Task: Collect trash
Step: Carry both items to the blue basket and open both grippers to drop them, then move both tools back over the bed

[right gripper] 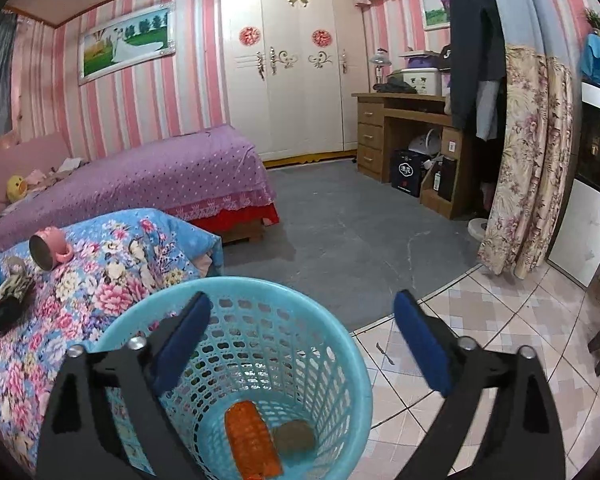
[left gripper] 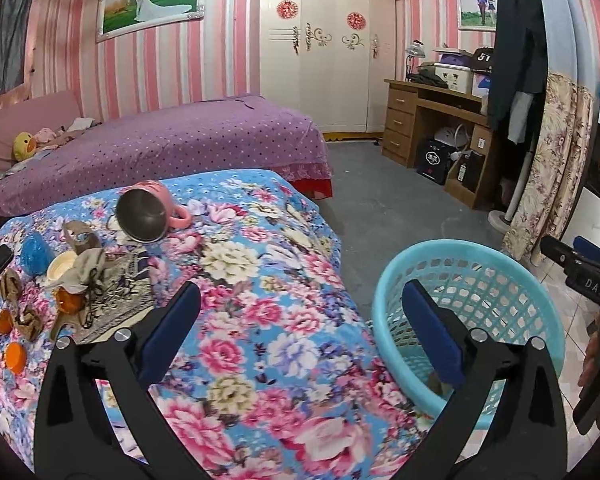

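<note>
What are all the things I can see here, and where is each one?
basket: one, light blue, on the floor beside the flowery bed
trash in basket: two pieces, an orange one and a brownish one, on the basket's bottom
flowery blanket: one, blue with pink flowers, on the near bed
mug: one, pink, lying on its side on the blanket
orange lids: about three, at the blanket's left edge
crumpled scraps: several, tan, beside the lids
purple bed: one, behind
wardrobe: one, white, back wall
desk: one, brown, right of the wardrobe
left gripper: black with blue pads, open, empty
right gripper: same, open, above the basket
</note>
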{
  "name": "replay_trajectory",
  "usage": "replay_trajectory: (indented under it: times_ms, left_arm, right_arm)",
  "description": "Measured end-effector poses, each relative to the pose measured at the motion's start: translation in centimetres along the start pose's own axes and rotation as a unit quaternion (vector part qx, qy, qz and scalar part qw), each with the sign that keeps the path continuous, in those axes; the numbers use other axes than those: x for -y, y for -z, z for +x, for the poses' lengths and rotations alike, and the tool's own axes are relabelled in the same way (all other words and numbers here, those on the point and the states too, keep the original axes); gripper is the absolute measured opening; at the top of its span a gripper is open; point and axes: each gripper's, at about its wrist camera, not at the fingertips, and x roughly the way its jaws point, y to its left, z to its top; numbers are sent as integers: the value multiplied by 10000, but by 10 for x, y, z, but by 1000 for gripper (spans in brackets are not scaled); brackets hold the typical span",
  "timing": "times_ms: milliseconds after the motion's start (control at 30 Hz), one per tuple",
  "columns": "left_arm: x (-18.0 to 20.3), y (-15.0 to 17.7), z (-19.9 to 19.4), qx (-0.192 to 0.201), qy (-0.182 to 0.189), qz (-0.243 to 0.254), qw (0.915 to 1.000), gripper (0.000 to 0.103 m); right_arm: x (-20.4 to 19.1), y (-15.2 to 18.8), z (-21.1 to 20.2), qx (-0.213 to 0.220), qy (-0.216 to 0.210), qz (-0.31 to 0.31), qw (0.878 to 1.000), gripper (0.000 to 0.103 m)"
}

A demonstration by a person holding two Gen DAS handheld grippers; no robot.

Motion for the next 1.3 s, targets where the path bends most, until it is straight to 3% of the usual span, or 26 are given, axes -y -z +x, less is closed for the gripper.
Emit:
replay_trajectory:
  times_ms: [333, 567, 867, 1300]
  left_arm:
    - [-33, 3, -19, 47, -79, -114, 9999, 97]
    - [-75, 8, -32, 58, -387, -214, 9990, 98]
    - [-158, 18, -52, 66, -833, -561, 9949, 98]
    - [-265, 61, -62, -177, -1439, -1169, 9825, 98]
  right_arm:
    - [-26, -6, -3, 5, 21, 35, 10000, 99]
    - [-67, -9, -6, 76, -72, -20, 9999, 99]
    - [-122, -7, -12, 101, -256, -35, 9996, 99]
    - [-196, 12, -17, 47, -520, -411, 9978, 99]
